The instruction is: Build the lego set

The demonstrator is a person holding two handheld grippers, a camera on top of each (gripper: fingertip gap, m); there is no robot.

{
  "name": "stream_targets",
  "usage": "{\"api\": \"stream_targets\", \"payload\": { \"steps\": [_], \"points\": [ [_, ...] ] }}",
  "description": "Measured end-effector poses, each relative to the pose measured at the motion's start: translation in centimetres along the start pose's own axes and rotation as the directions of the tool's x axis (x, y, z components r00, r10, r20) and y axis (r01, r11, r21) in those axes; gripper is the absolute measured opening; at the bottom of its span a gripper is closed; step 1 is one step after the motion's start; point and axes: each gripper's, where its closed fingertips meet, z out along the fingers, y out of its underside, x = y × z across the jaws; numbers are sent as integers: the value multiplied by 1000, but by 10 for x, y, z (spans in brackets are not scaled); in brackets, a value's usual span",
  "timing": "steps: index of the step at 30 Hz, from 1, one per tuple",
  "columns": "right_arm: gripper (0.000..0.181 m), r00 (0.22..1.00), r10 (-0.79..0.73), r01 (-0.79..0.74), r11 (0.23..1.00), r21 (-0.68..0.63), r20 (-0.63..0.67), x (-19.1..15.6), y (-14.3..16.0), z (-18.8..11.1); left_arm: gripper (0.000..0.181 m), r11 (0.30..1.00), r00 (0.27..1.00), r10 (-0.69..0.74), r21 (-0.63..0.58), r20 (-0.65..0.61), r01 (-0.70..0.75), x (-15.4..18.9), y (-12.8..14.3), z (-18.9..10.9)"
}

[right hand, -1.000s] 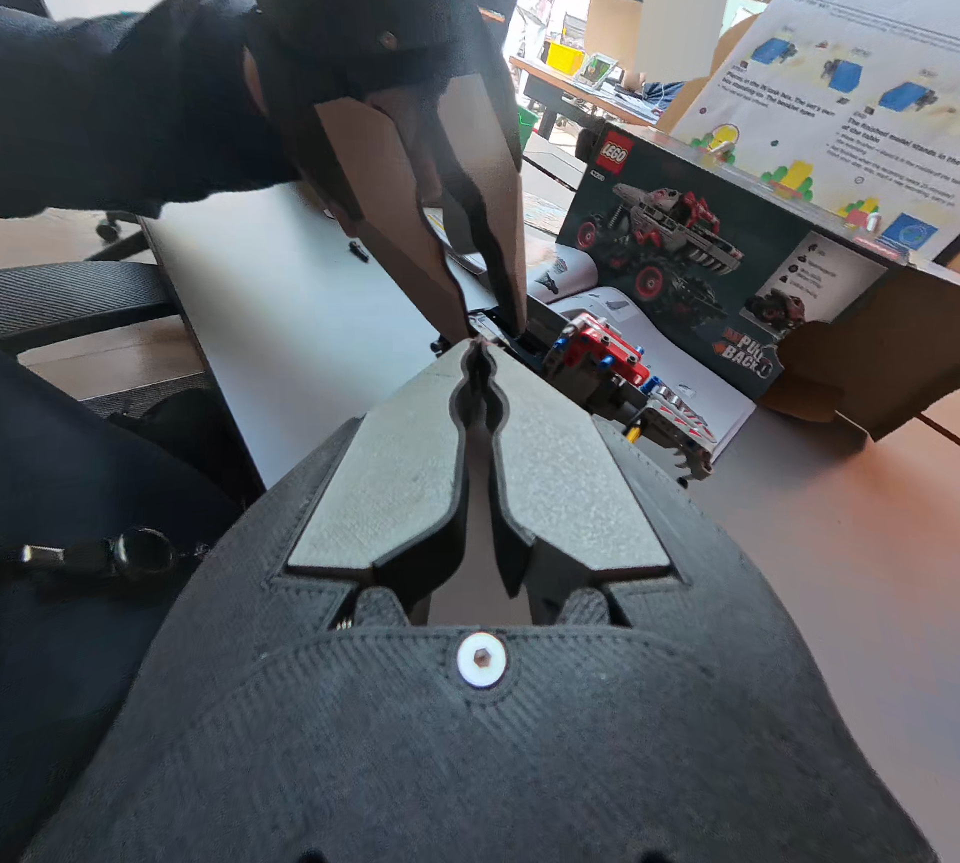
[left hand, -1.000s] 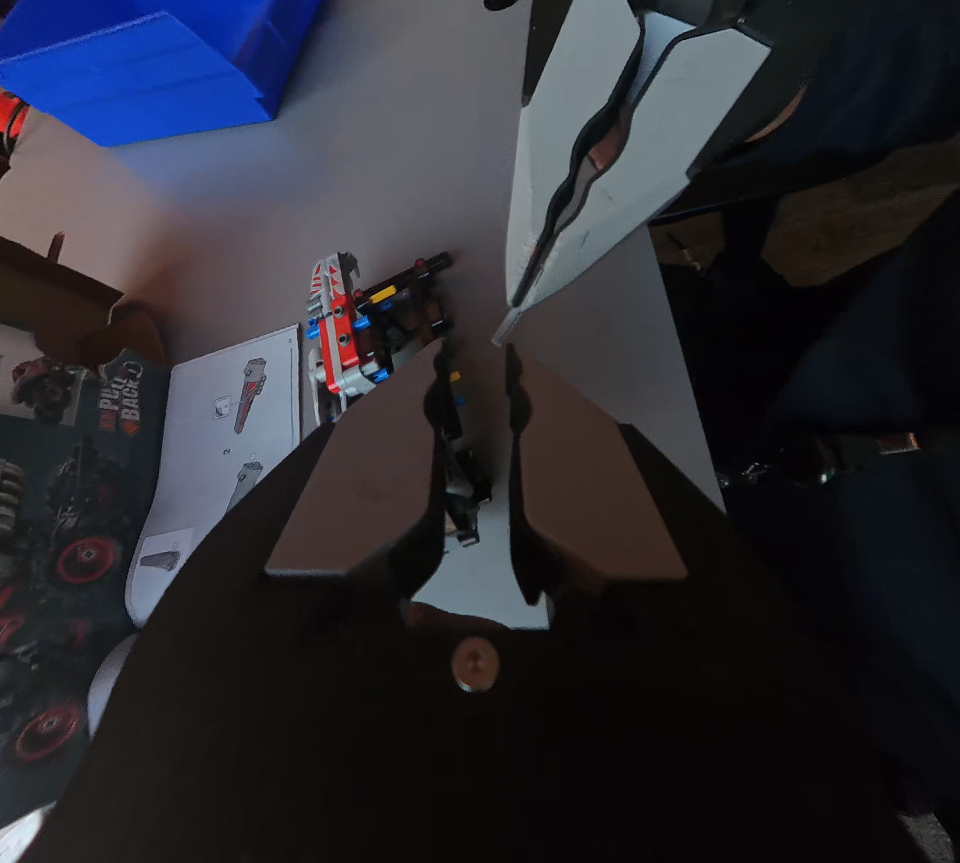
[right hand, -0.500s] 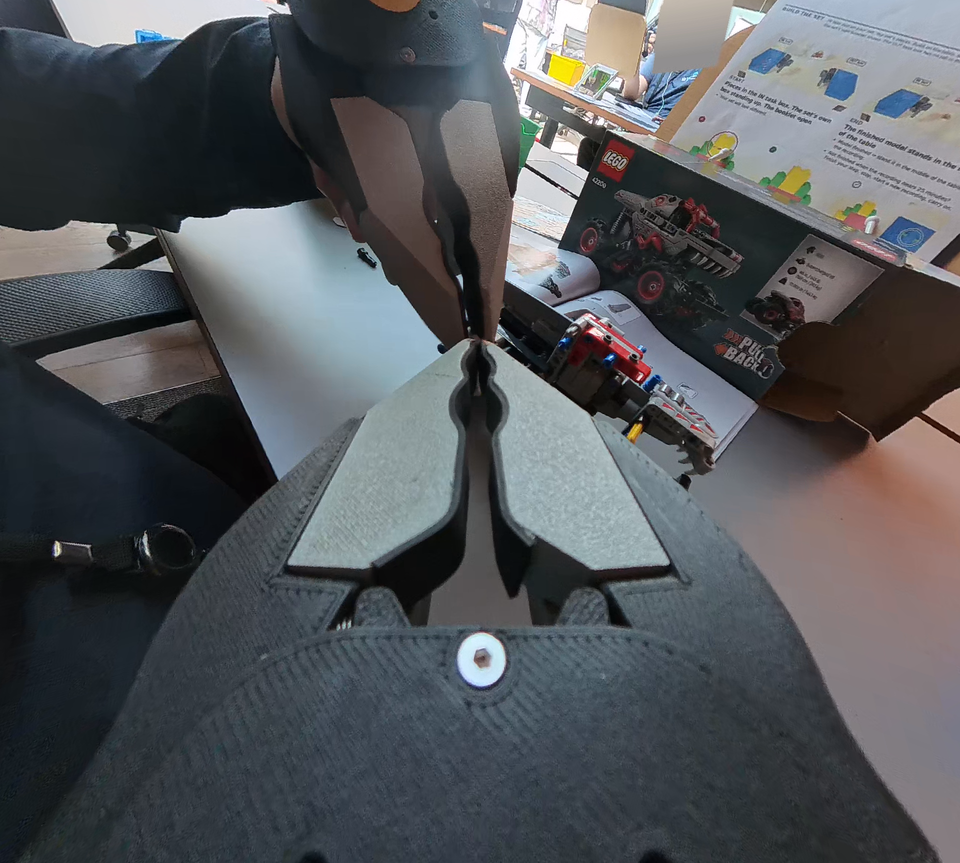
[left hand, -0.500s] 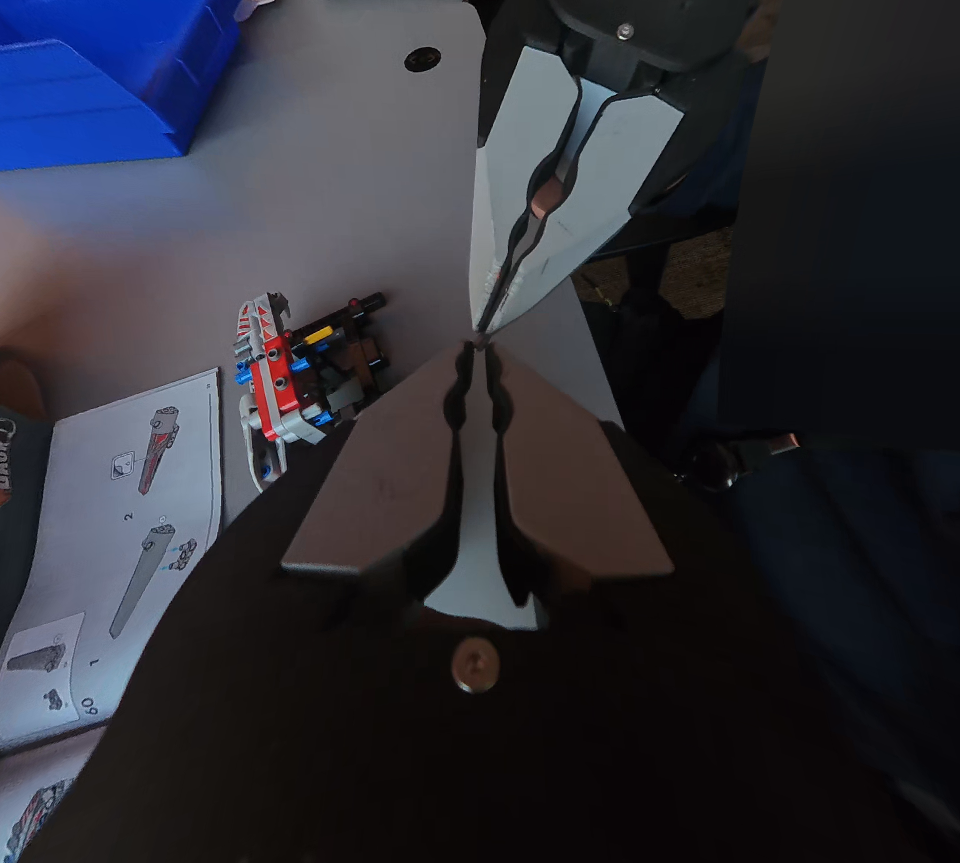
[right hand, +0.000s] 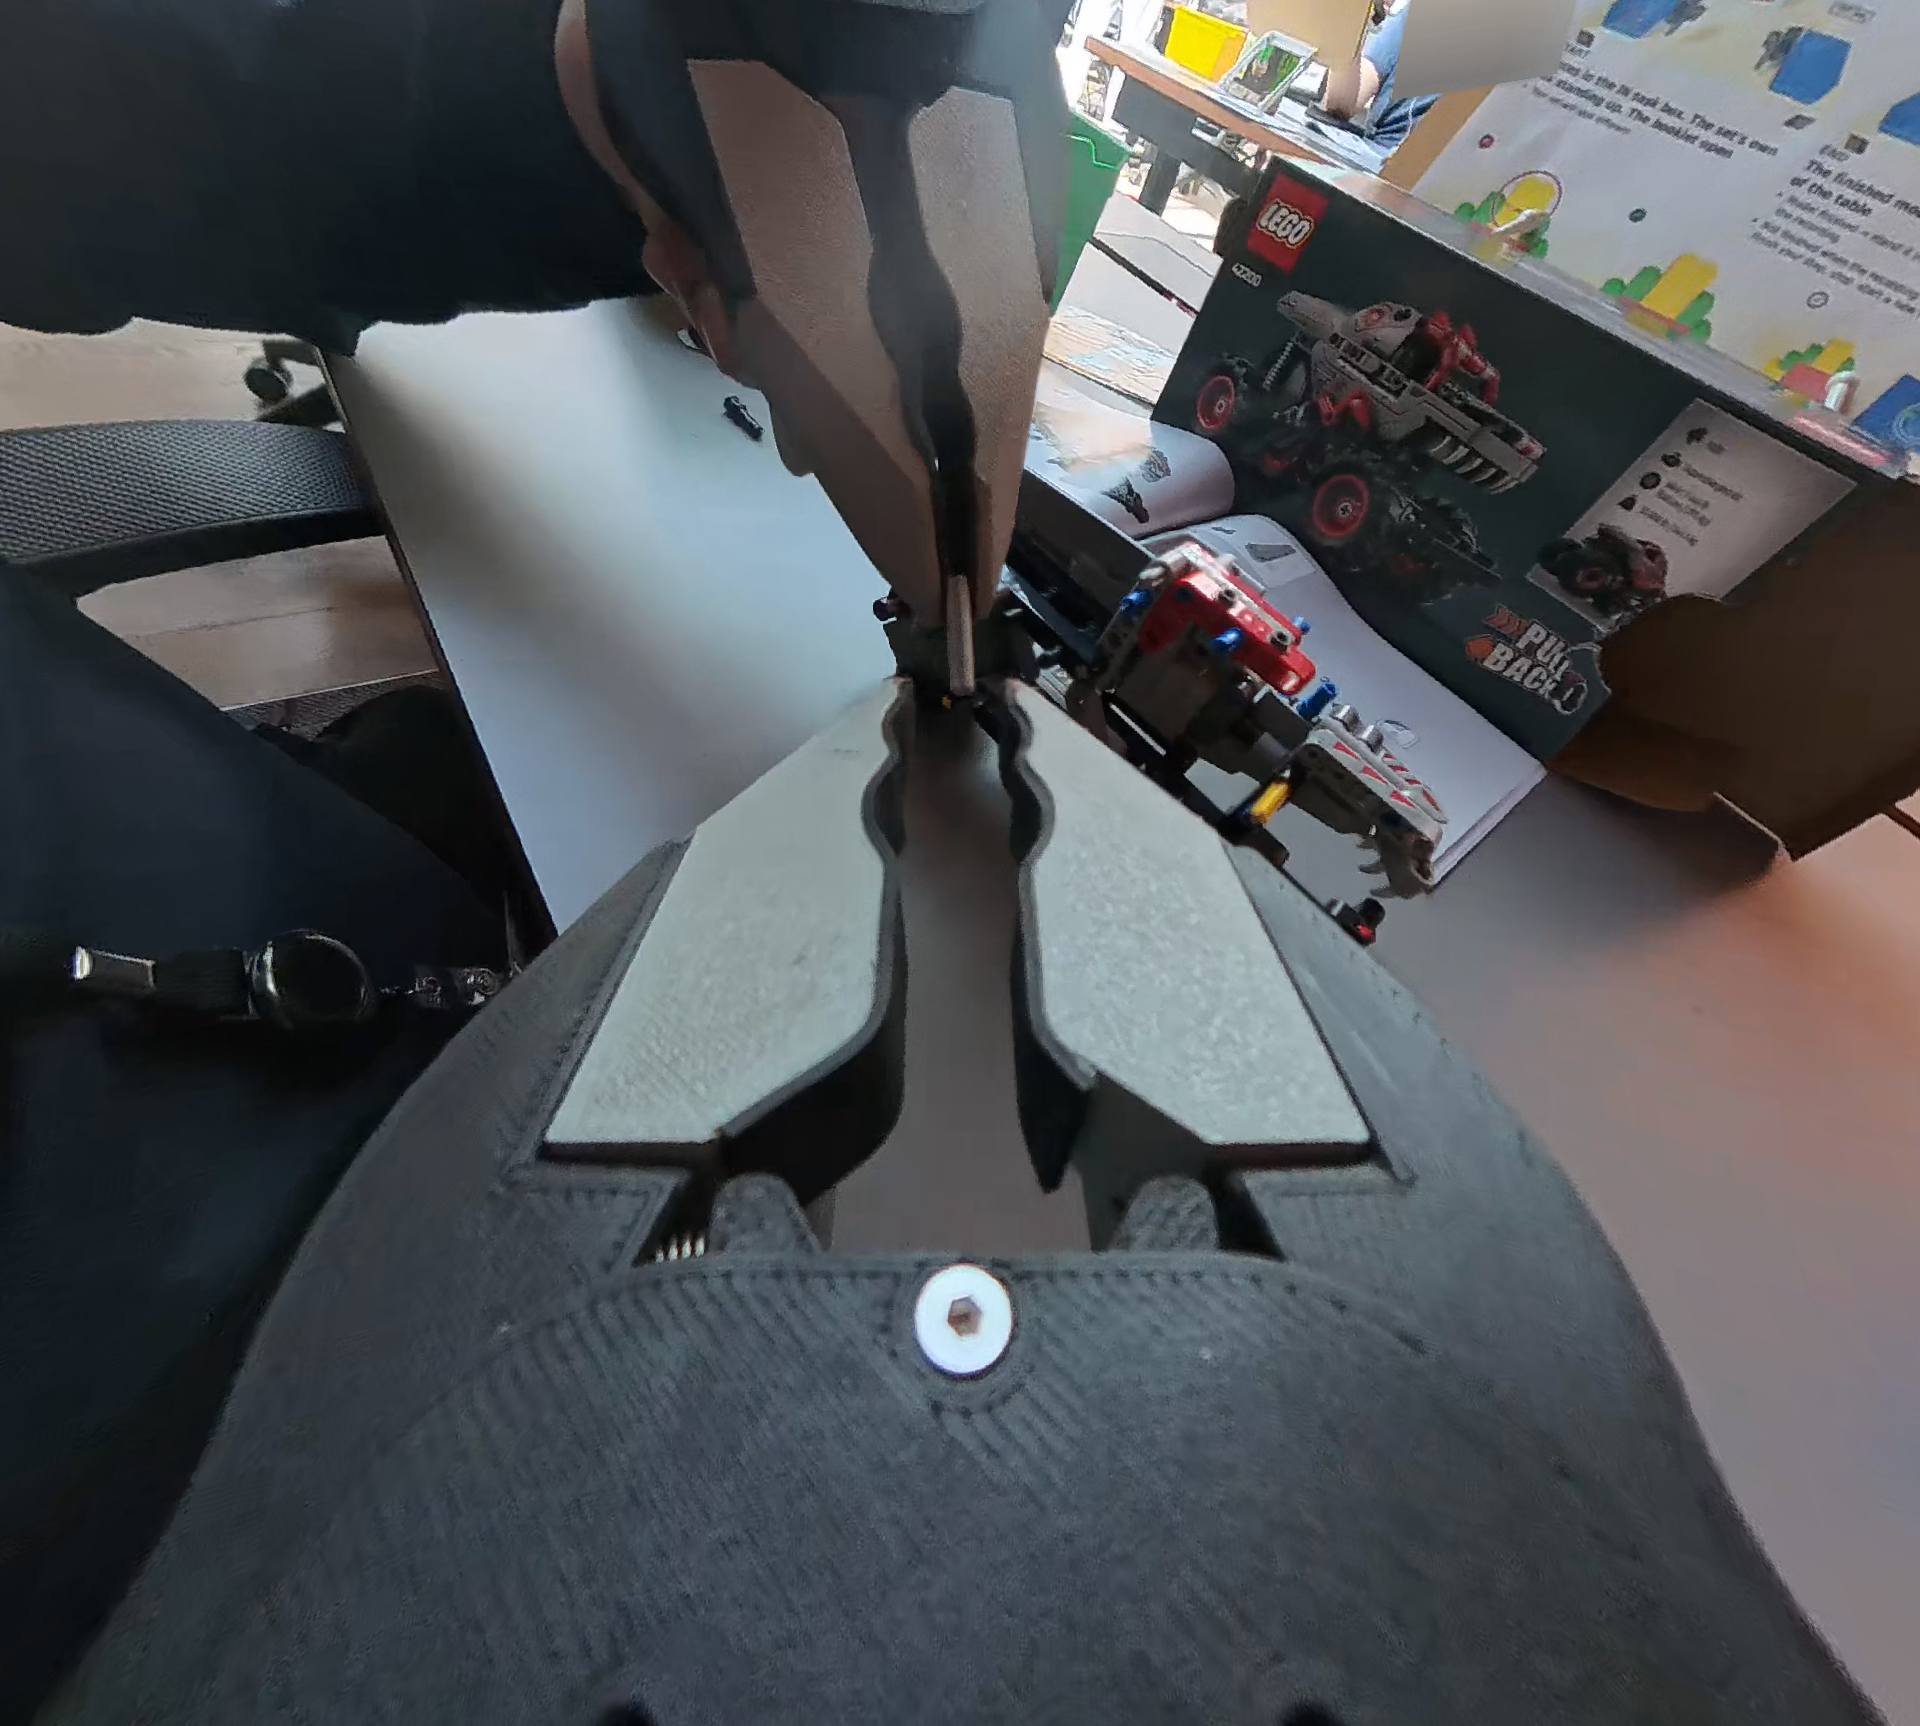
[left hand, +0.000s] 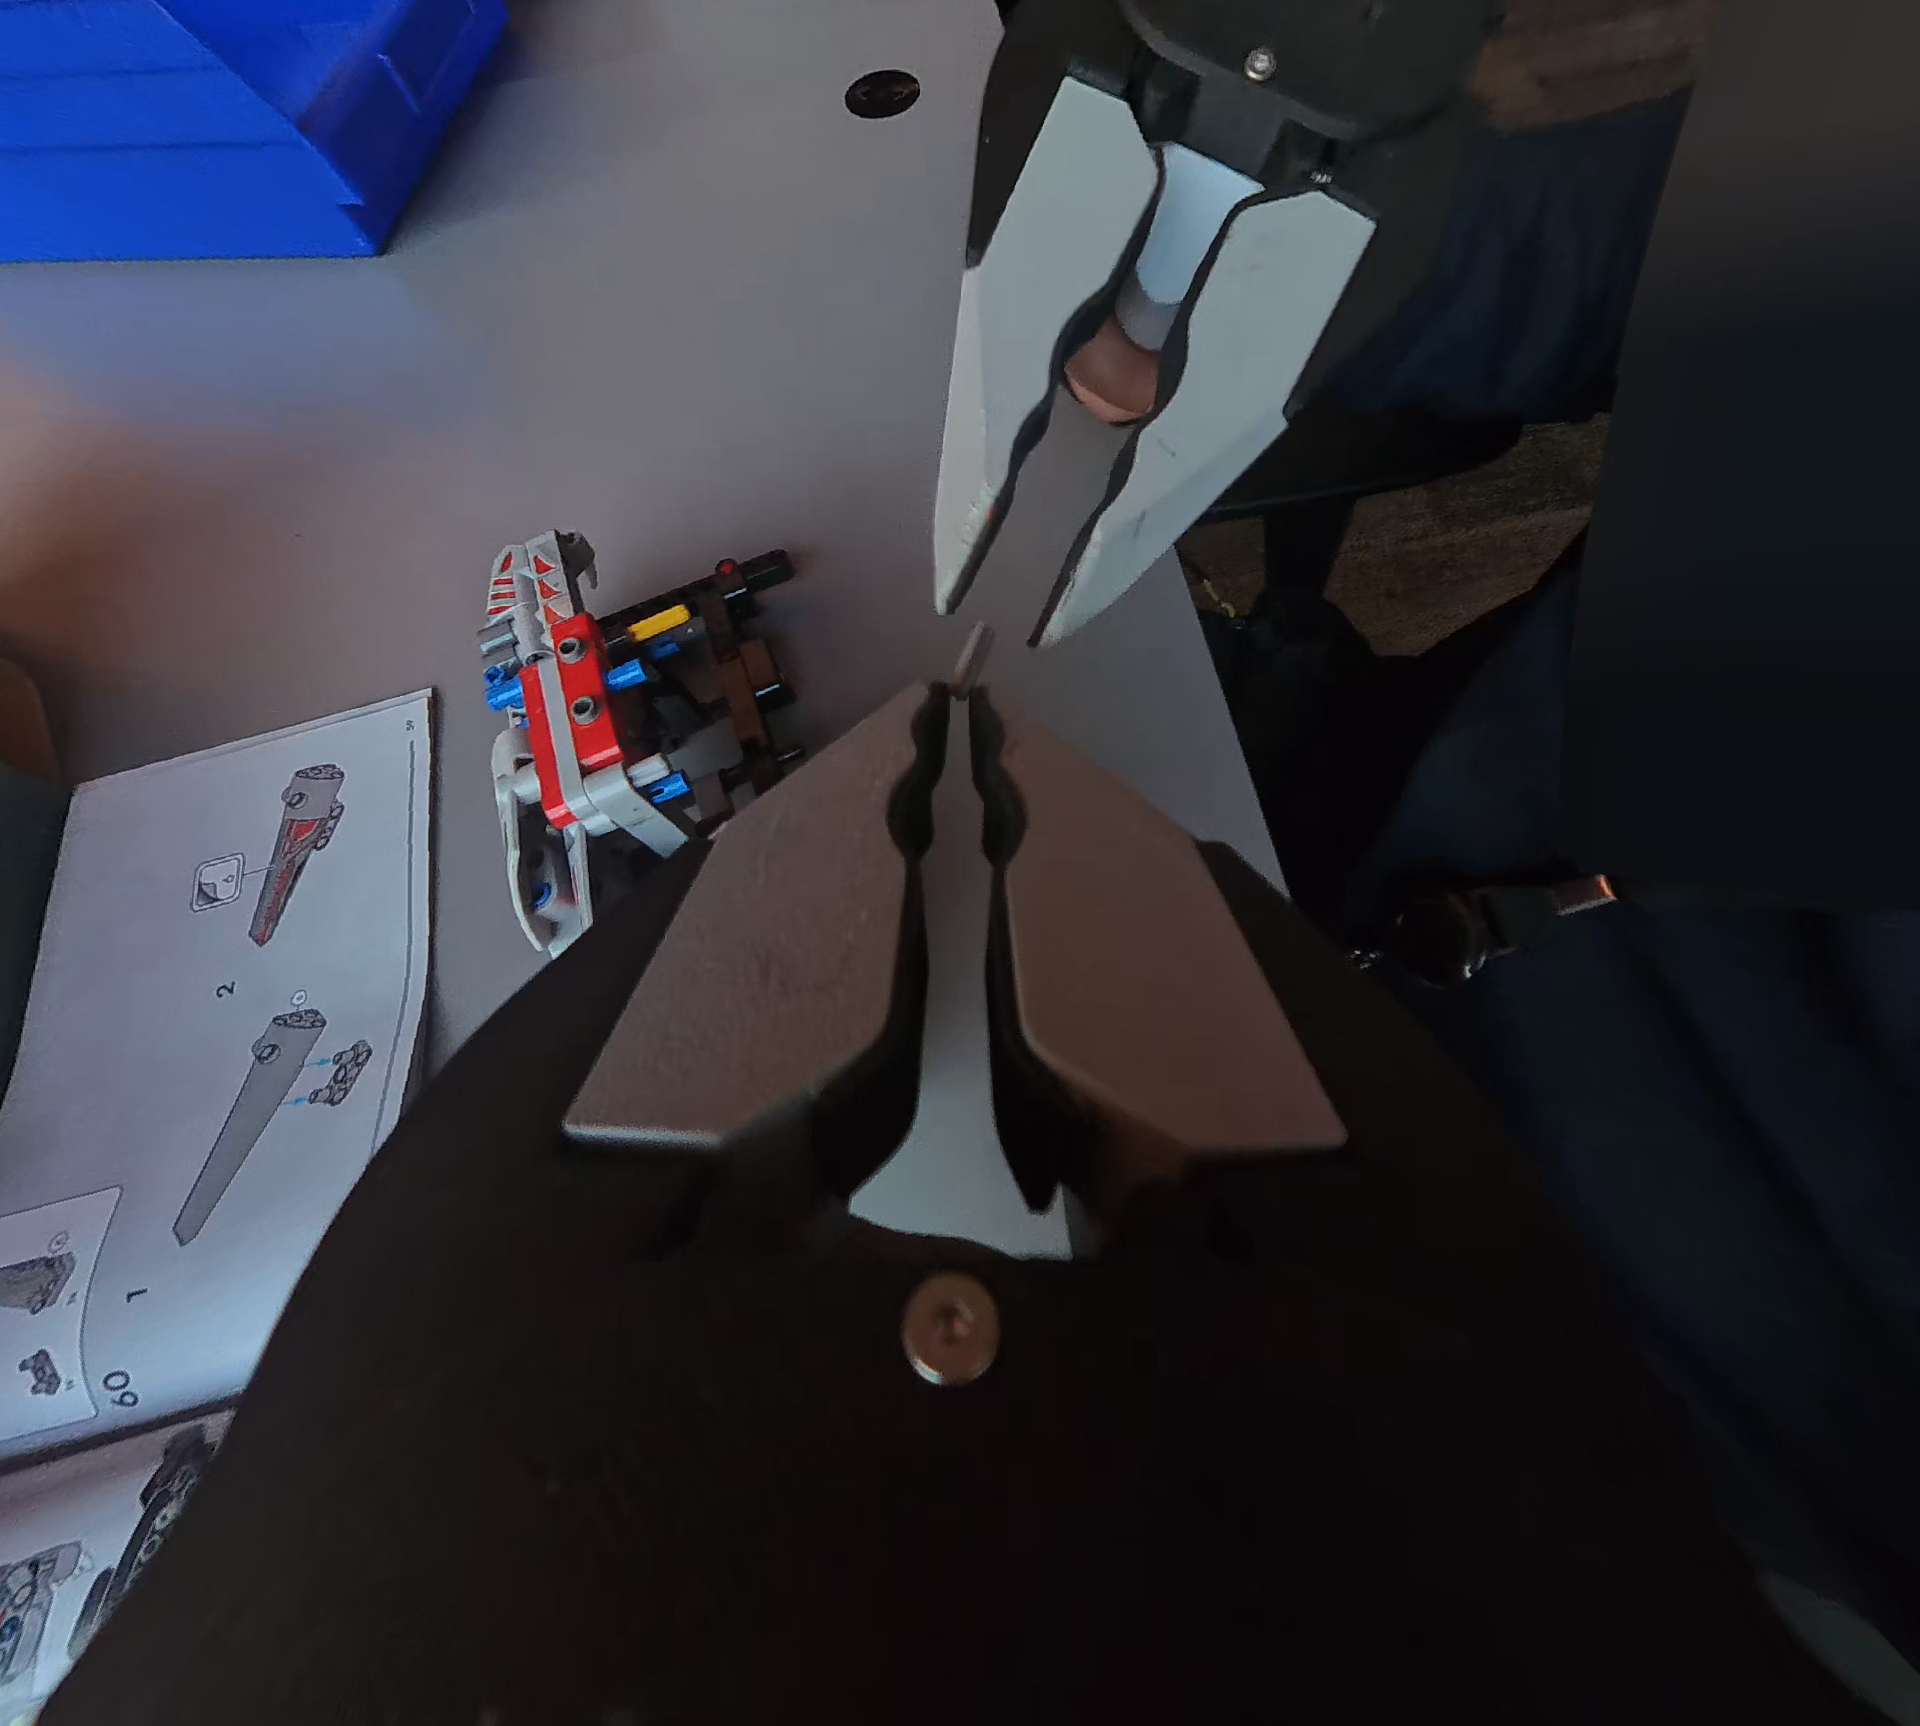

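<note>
The partly built Lego model (left hand: 582,710), red, grey and black with blue pins, lies on the grey table (left hand: 675,326); it also shows in the right wrist view (right hand: 1216,648). My left gripper (left hand: 956,691), with brown pads, is shut on a small grey pin (left hand: 972,656) that sticks out past its tips. In the right wrist view the left gripper (right hand: 956,585) points down with the pin (right hand: 958,632) in it. My right gripper (right hand: 956,689), with light grey pads, is open and empty, its tips just short of the pin. It faces the left gripper tip to tip (left hand: 987,622).
Blue bins (left hand: 208,66) stand at the table's far left. The open instruction booklet (left hand: 208,1001) lies beside the model. The Lego box (right hand: 1455,450) and cardboard stand behind it. A small black pin (right hand: 743,414) lies on the table. The table edge (left hand: 1226,720) is close by. The tips of both grippers are at nearly the same place.
The left gripper closed on the small grey pin that the right gripper held. The right gripper then opened and drew back slightly.
</note>
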Motion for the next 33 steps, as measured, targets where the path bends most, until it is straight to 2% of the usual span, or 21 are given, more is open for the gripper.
{"api": "stream_targets", "payload": {
  "steps": [7,12,17,22,29,33],
  "points": [
    [2,1000,10,-11,999,34,26,-5,-8,5,1,999,1000,8,31,-21,-7,7,-2,0],
    [2,999,14,-16,998,54,41,-7,-13,2,1,1000,1000,0,28,-15,0,9,-3,-2],
    [1,995,-105,105,994,-20,-1,-9,-8,4,7,1000,1000,-11,24,-30,12,10,-4,-3],
    [1,977,-210,207,976,-73,-30,-12,-7,6,3,1000,998,-6,8,-58,6,14,-3,-1],
    [1,978,-208,206,977,-58,-33,-14,-8,3,8,1000,998,-14,6,-61,14,14,0,-1],
    [1,972,-234,231,971,-61,-38,-15,-9,3,3,1000,996,-15,8,-92,16,19,-1,-1]
  ]
}}
